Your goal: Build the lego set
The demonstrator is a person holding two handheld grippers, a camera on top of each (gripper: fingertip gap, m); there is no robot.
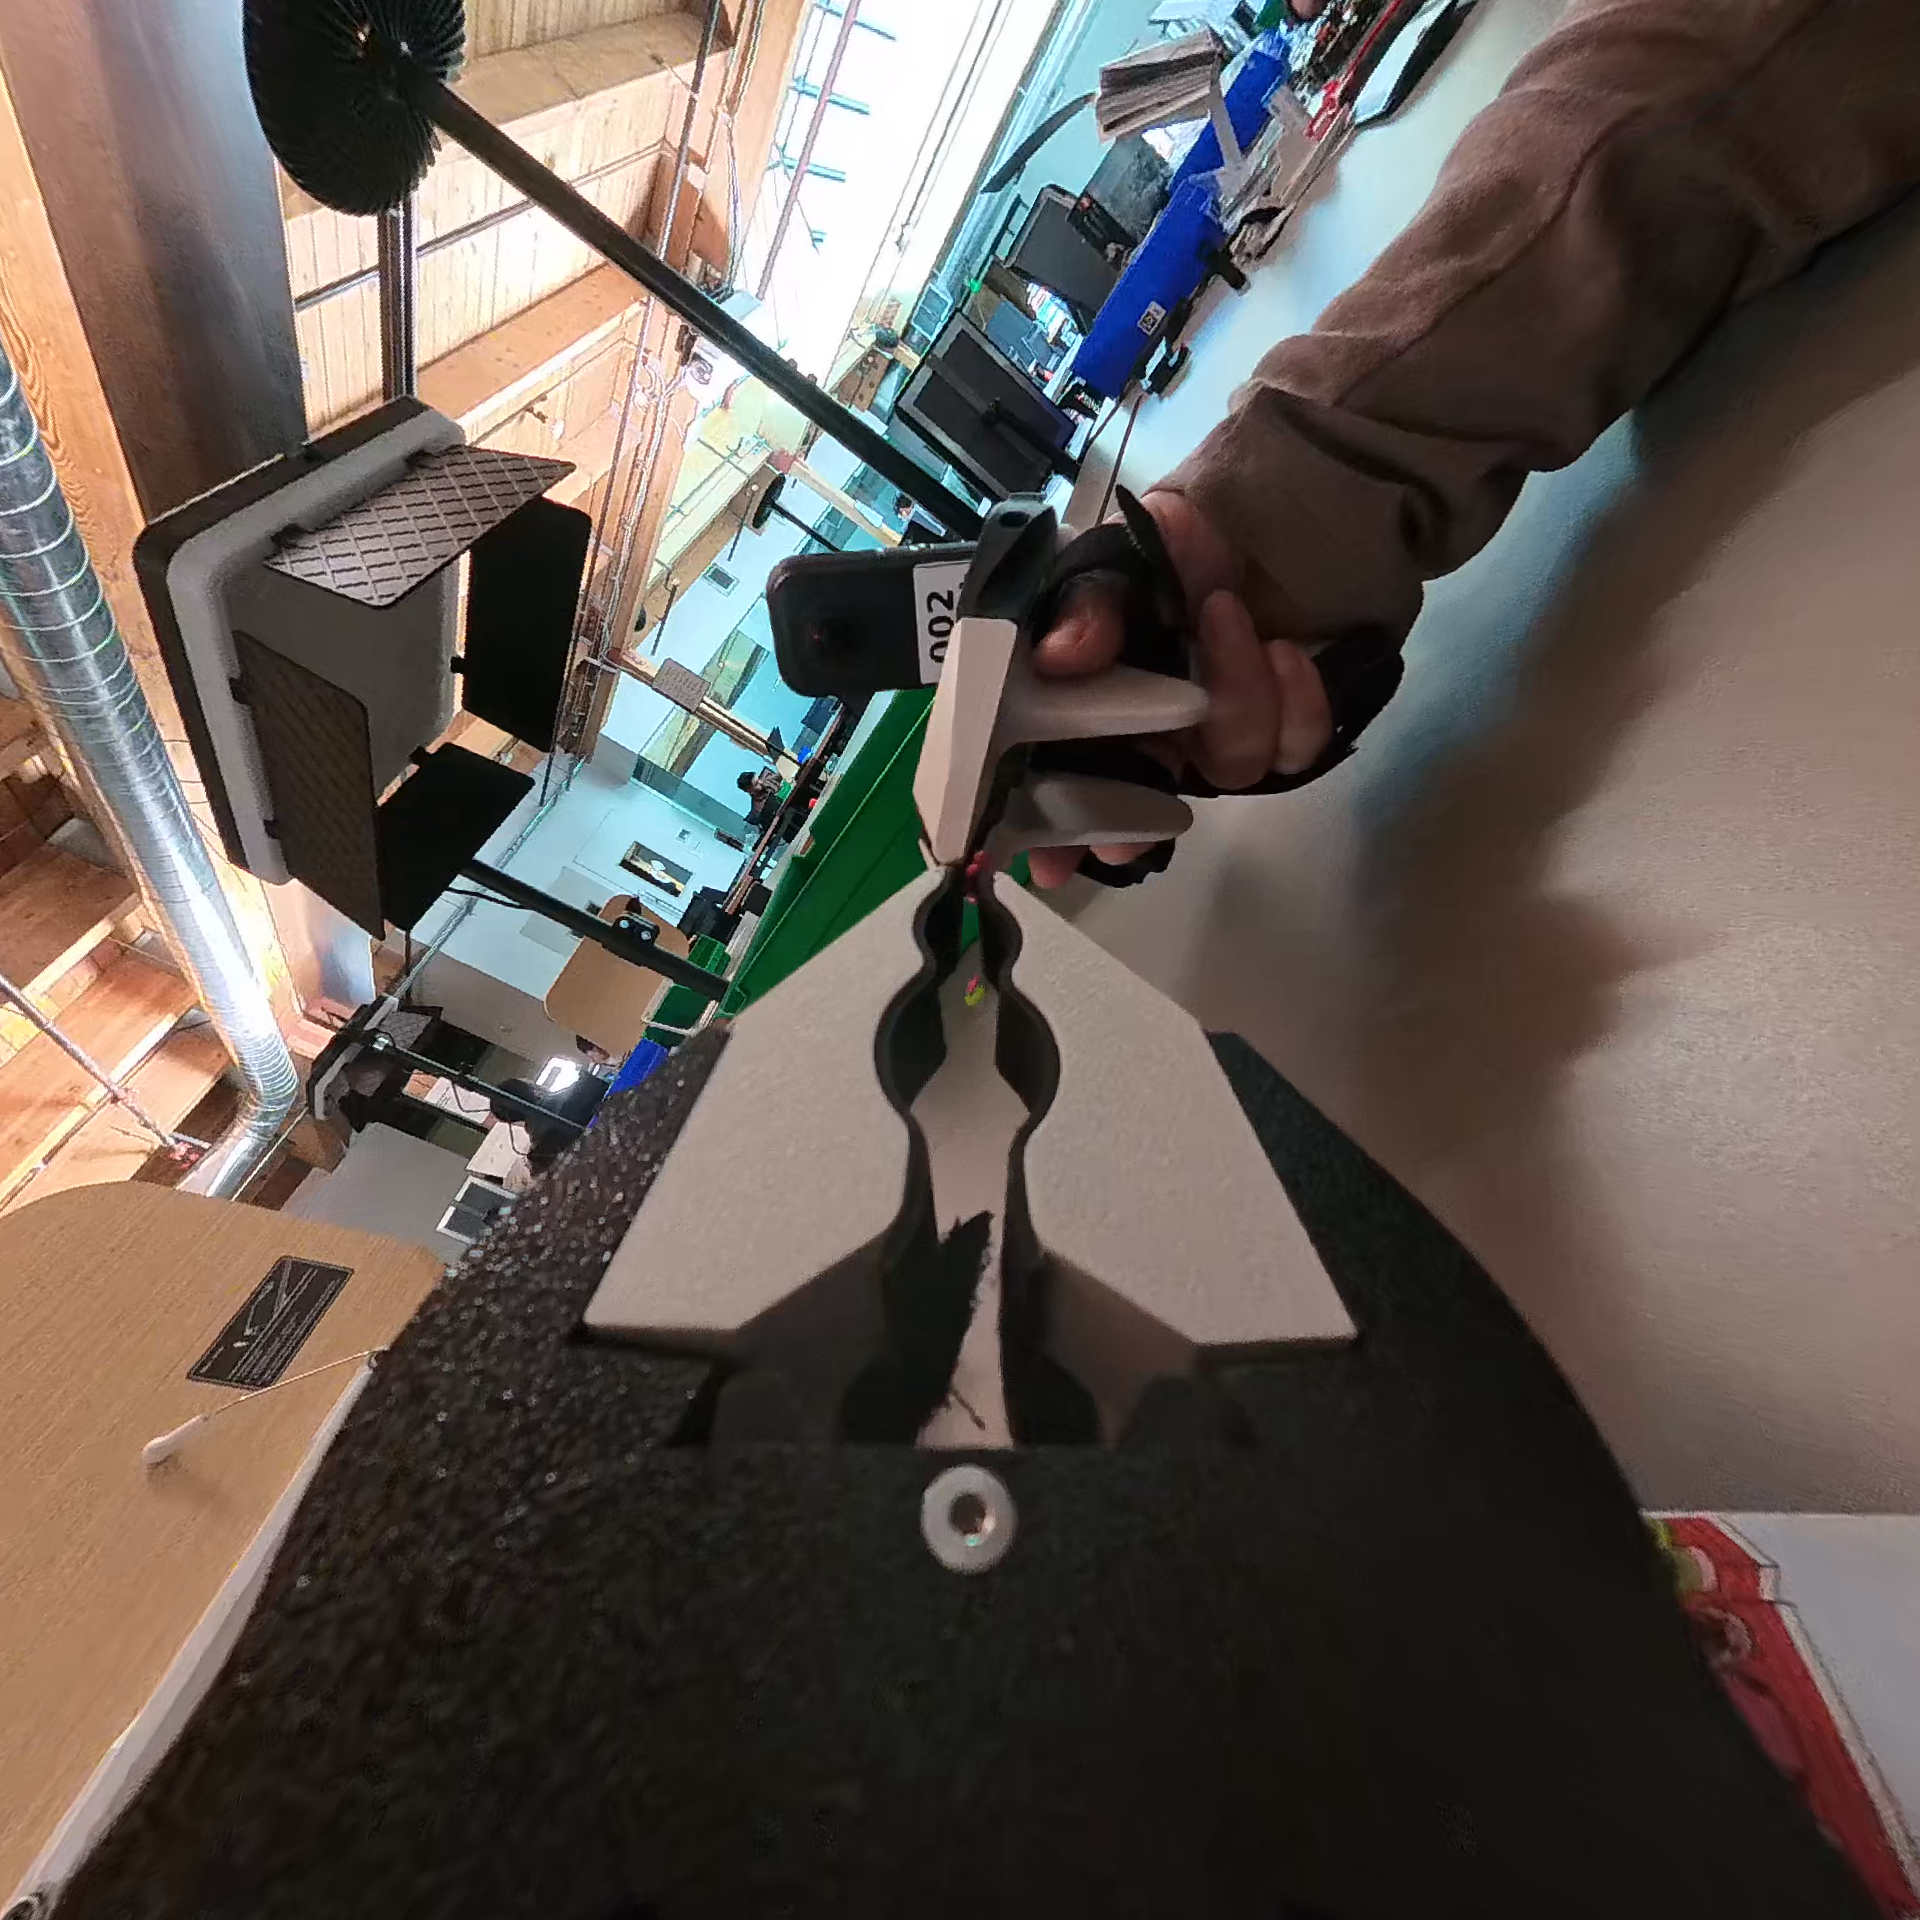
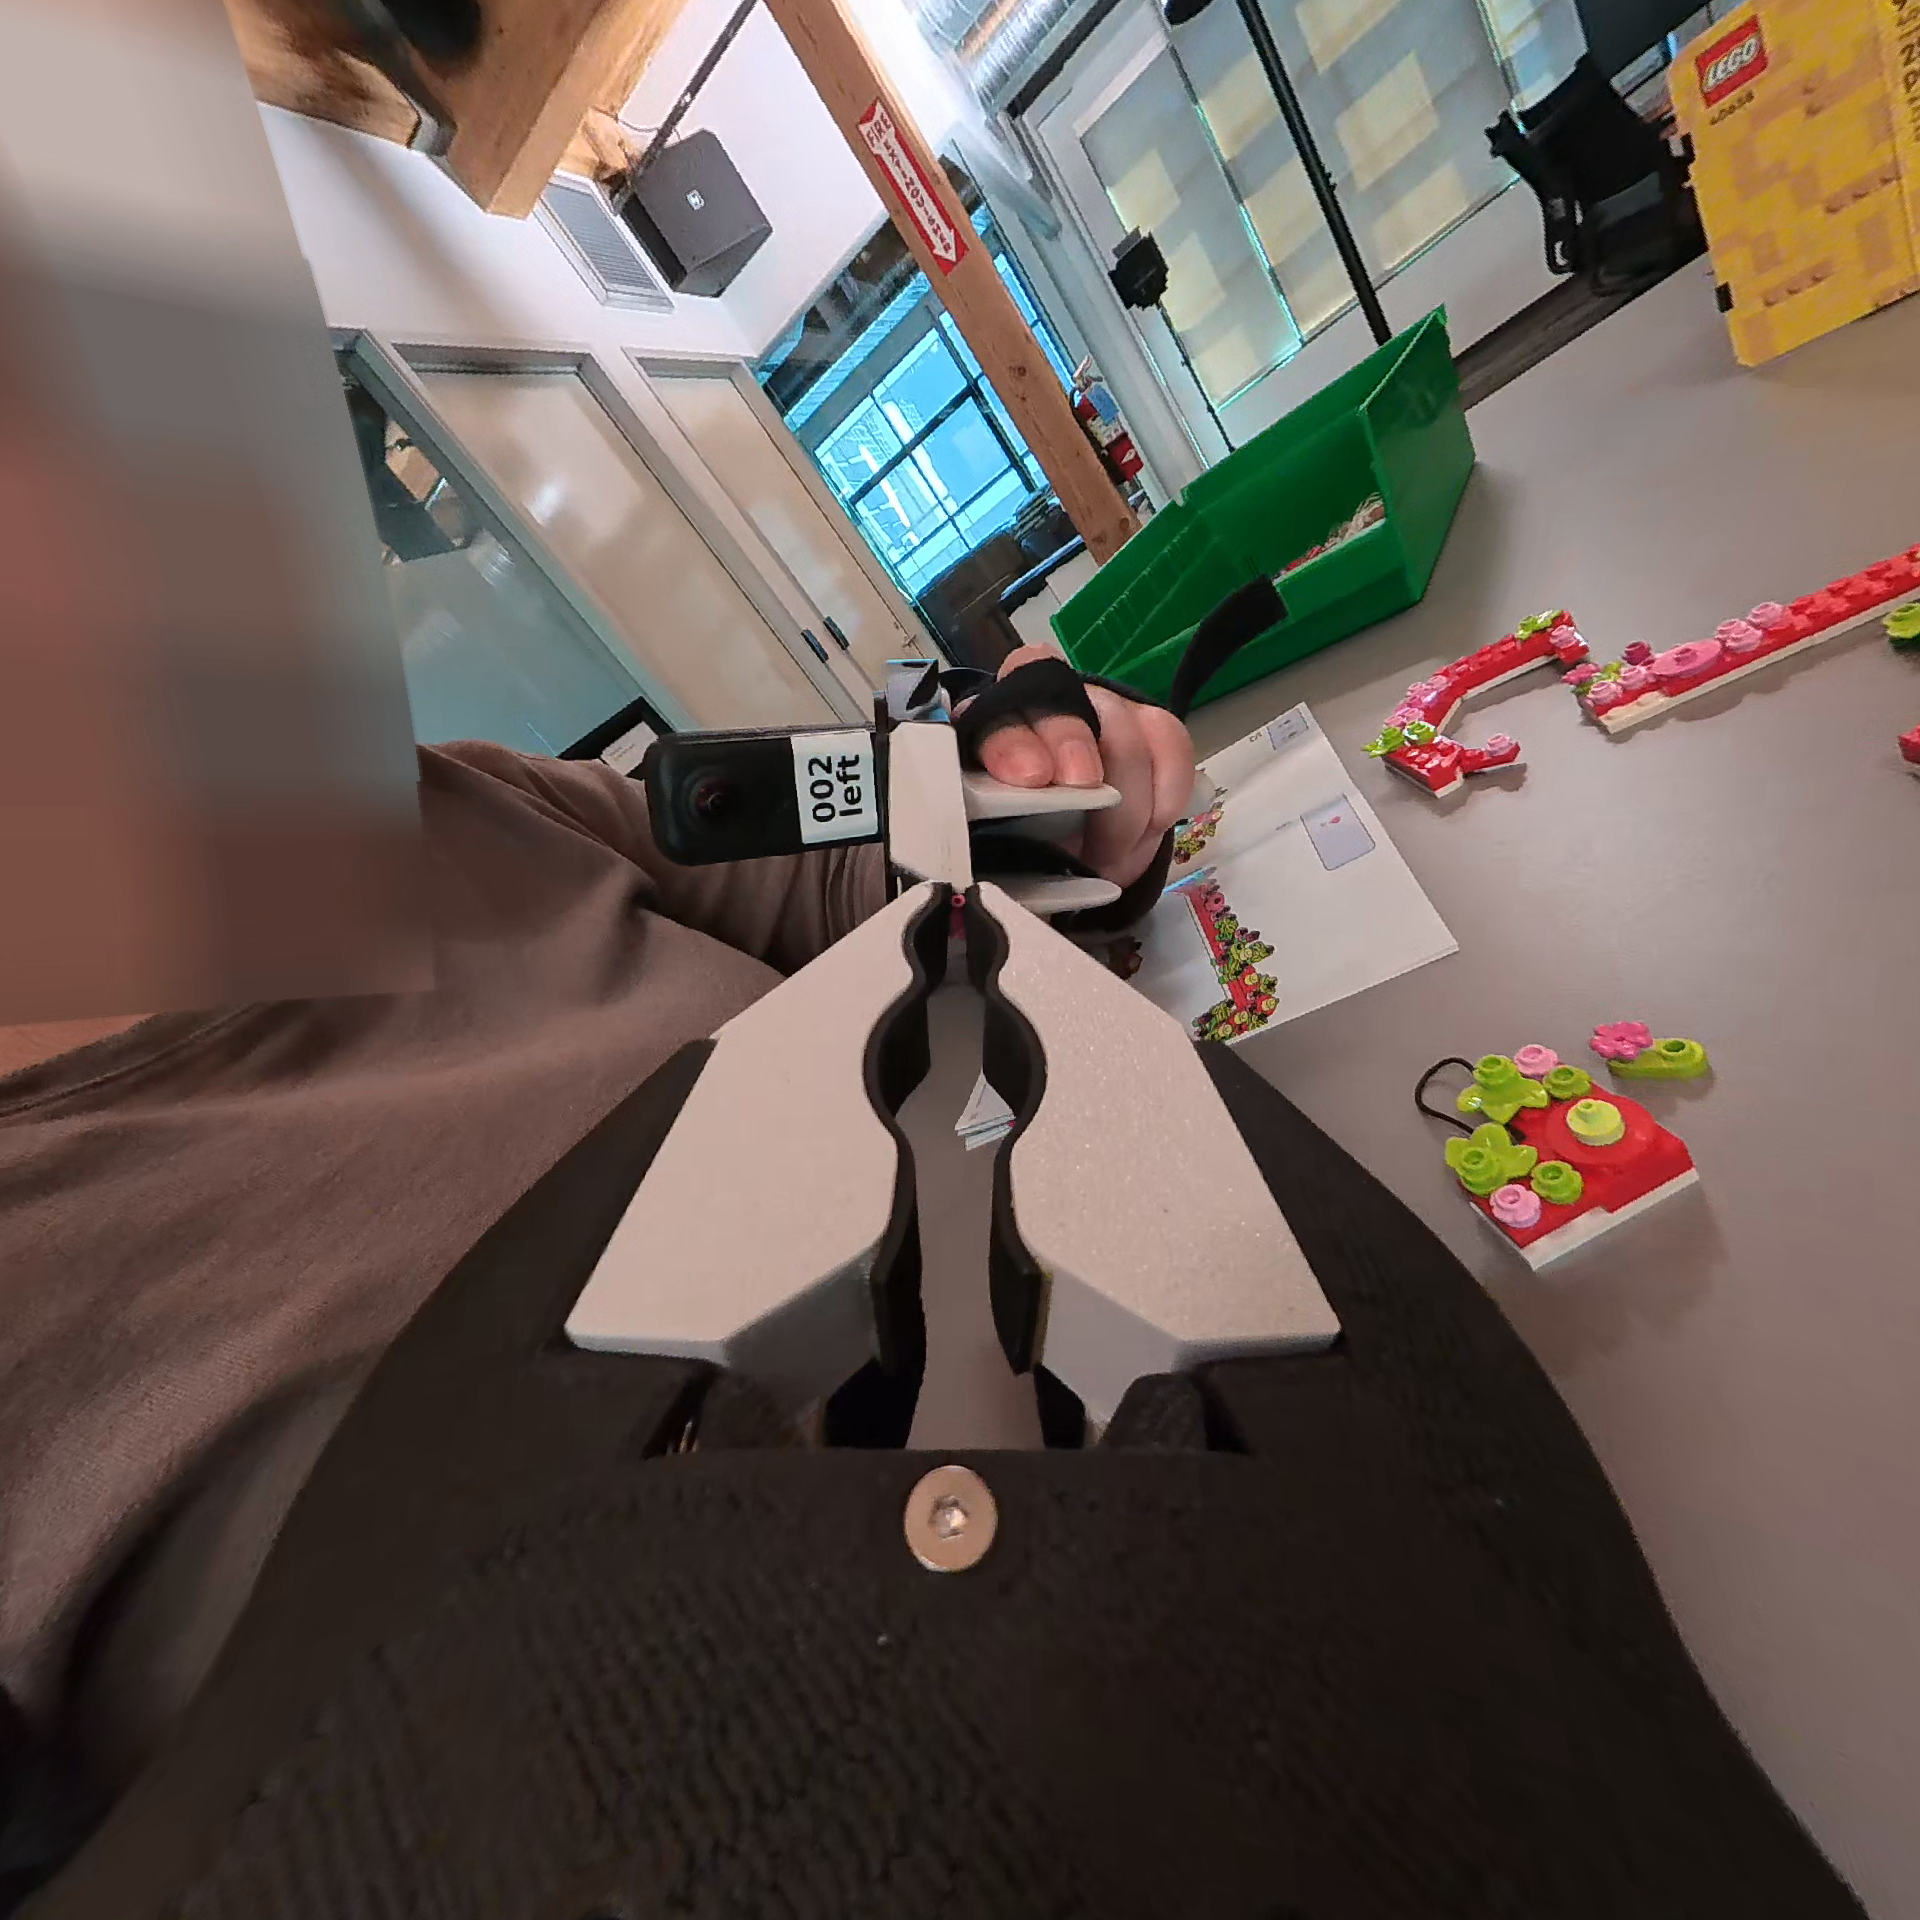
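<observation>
My two grippers meet tip to tip above the grey table (image 2: 1558, 1455). In the left wrist view my left gripper (image 1: 964, 888) is closed on a small pink-red lego piece (image 1: 975, 864). The right gripper (image 1: 951, 847) faces it, held by a hand in a black glove. In the right wrist view my right gripper (image 2: 956, 899) pinches the same small pink piece (image 2: 954, 906), and the left gripper (image 2: 935, 868) touches it from the far side. I cannot tell whether it is one piece or two. Both pairs of jaws are almost closed.
On the table lie a red plate section with lime leaves (image 2: 1558, 1153), a lime piece with a pink flower (image 2: 1652, 1055), a curved red section (image 2: 1455, 727), a long red strip (image 2: 1745, 644), an instruction booklet (image 2: 1309, 883), a green bin (image 2: 1299, 551) and a yellow box (image 2: 1808, 177). Left and right tips are no more than a few centimetres apart.
</observation>
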